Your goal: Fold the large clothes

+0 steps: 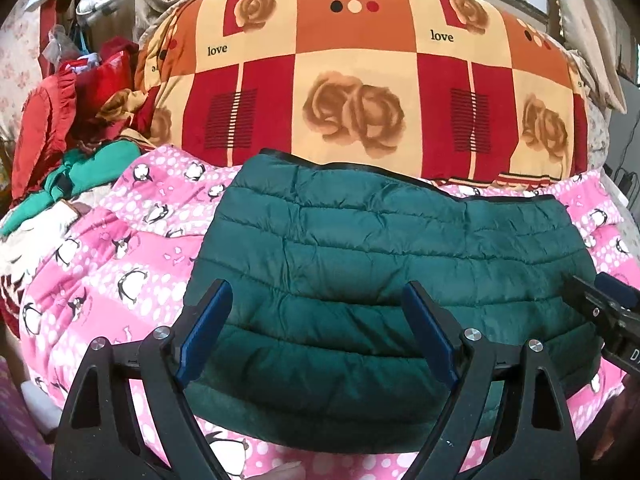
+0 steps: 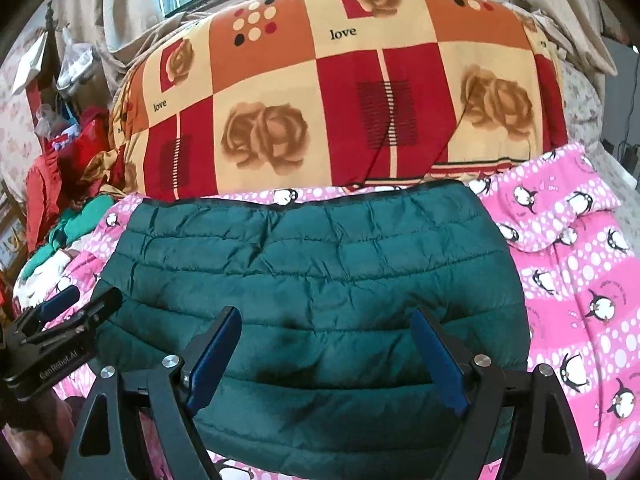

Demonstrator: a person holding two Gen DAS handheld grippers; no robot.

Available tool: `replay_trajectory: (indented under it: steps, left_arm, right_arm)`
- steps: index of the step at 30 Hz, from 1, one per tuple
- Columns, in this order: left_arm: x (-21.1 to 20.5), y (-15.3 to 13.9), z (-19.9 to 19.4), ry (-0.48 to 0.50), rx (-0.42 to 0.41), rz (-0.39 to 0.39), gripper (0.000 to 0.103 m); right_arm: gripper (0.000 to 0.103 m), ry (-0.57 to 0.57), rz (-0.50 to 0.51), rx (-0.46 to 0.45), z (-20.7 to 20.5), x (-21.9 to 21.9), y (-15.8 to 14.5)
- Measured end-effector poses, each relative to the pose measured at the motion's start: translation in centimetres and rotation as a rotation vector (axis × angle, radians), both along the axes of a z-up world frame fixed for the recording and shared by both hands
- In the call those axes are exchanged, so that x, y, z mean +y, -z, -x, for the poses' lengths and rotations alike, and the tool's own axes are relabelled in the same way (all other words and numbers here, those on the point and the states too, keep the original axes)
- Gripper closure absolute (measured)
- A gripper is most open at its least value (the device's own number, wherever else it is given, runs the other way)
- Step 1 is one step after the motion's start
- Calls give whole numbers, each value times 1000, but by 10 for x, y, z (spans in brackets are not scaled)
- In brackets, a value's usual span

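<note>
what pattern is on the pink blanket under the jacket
Black-and-white penguins with white dots on pink blanket, clearest in the right wrist view beside the jacket.

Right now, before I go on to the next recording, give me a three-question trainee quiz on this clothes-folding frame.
1. True or false: the dark green quilted puffer jacket lies folded on the pink penguin-print blanket.
2. Behind the jacket sits: A) a wicker basket, B) a red, orange and cream rose-print quilt, C) a wooden chair.
3. Are the jaws of the left gripper and right gripper holding fabric?

Key: 1 true. 2 B. 3 No, both stand open above the jacket.
</note>
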State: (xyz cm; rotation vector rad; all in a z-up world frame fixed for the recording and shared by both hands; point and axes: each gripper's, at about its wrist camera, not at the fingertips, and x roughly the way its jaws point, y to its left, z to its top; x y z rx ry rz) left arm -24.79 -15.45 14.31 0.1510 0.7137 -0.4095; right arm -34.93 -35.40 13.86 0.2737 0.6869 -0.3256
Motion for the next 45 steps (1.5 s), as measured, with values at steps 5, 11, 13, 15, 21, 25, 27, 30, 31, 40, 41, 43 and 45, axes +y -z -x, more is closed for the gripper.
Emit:
replay_trajectory:
  steps: [5,11,13,15,21,25,27,30,31,40,41,43,45]
  left_arm:
    - [-1,1,2,0,-5,-2,16]
    - [-4,3,4,-3,-6,-9,16]
    - [-5,4,4,-3,-9,-11,16]
    - [-5,4,5,-6,-12,-9,16]
    - [-4,5,4,-8,-11,-11,16]
    - [-4,7,2,-11,-4,-8,16]
    - [-3,8,0,-14,-3,-5,16]
    - [-3,9,-1,-15,0,-4,16]
    - [-3,10,-1,-15,1,-6,16]
    - [-4,13,-2,-17,5,-8,16]
    - [-4,13,-3,-16,6,-8,16]
    - [-4,14,-4,-17,9,-7,16]
    - [-3,17,-6,-18,13,-6,16]
  right_arm:
    - [18,1,25,3,-2,3,-1]
    - [18,4,29,2,-3,4,-1]
    - [18,0,26,6,-4,5,0]
    - [18,-2,22,9,-4,5,2]
    - [18,-5,22,20,-7,6,8]
    - [18,-4,18,26,-8,5,10]
    - [18,-4,16,29,-9,4,11]
    - [18,-5,13,34,-10,4,13]
    - [18,-7,11,36,-11,3,14]
    - [18,-9,7,44,-14,1,17]
    - [18,-9,8,46,-14,1,17]
    - [18,-9,4,50,-15,1,19]
    - [18,-10,0,52,-17,1,20]
